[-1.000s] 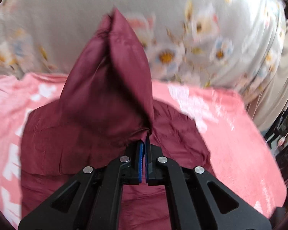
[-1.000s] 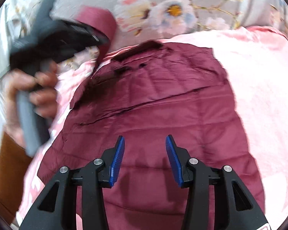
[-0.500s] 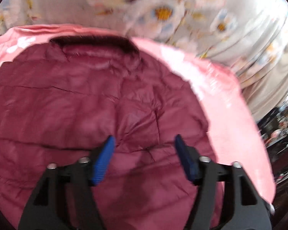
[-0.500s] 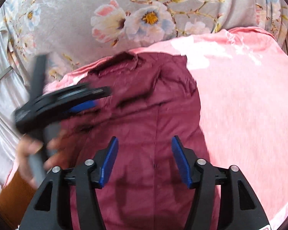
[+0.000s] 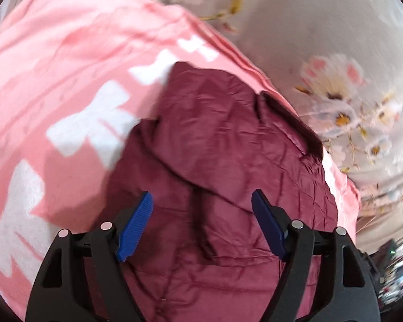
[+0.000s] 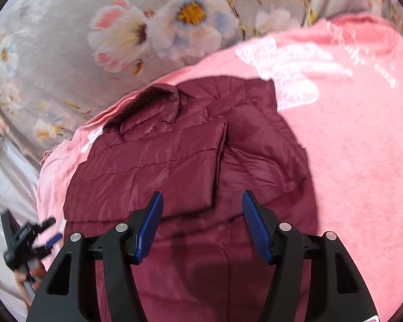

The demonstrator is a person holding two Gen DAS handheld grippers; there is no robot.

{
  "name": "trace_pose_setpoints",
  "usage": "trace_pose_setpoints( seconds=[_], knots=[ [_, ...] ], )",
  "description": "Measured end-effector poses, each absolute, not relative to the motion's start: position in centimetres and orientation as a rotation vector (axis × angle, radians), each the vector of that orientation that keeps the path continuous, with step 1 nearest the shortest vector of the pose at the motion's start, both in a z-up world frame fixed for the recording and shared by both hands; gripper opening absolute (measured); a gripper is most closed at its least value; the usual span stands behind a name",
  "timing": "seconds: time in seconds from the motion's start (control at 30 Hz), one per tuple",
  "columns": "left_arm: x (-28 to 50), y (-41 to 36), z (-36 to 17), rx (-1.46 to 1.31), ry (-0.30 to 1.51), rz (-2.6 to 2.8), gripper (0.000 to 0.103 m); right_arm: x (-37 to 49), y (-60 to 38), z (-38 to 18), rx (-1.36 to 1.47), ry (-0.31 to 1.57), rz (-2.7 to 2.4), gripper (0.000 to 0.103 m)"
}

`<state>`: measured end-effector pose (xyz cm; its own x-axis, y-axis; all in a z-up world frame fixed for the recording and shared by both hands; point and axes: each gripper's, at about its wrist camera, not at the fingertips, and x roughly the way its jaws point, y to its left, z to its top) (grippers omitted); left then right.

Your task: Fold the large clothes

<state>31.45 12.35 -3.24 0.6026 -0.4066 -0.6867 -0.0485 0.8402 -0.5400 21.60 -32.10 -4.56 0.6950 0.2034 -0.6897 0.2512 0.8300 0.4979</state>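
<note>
Just below both grippers' fingers: jacket

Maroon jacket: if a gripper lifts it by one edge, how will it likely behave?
The jacket looks quilted and puffy, so probably light for its bulk. Its folded sleeve lies limp, so it would likely droop. The shiny fabric may slip between the pads.

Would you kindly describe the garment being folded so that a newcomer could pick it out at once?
Start from the pink blanket with white shapes, spread before a grey floral fabric. Lying on it is the dark red quilted jacket, its collar toward the floral fabric and one sleeve folded across its body. It is the only dark, shiny, stitched item there.
</note>
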Motion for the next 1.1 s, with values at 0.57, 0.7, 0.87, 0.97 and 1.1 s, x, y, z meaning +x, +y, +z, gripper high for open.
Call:
trace_pose_setpoints(
  seconds=[0.57, 0.7, 0.87, 0.97, 1.1],
  knots=[
    [36.8, 13.1, -4.6, -0.478, 0.911, -0.021, 0.0, 23.2, -32.3, -1.1, 0.428, 0.767, -0.055, 0.003],
    [36.3, 12.9, -5.3, -0.432, 0.905, 0.034, 0.0, 24.0, -32.0, -5.3, 0.4, 0.856, -0.073, 0.003],
    [35.8, 12.8, -5.6, -0.375, 0.893, 0.069, 0.0, 24.0, -31.3, -7.6, 0.375, 0.869, -0.078, 0.002],
    [35.3, 12.5, -6.0, -0.356, 0.888, 0.08, 0.0, 23.8, -31.4, -7.9, 0.386, 0.862, -0.076, 0.002],
    [35.1, 12.3, -6.2, -0.334, 0.878, 0.082, 0.0, 23.7, -31.6, -8.0, 0.395, 0.857, -0.075, 0.001]
  ],
)
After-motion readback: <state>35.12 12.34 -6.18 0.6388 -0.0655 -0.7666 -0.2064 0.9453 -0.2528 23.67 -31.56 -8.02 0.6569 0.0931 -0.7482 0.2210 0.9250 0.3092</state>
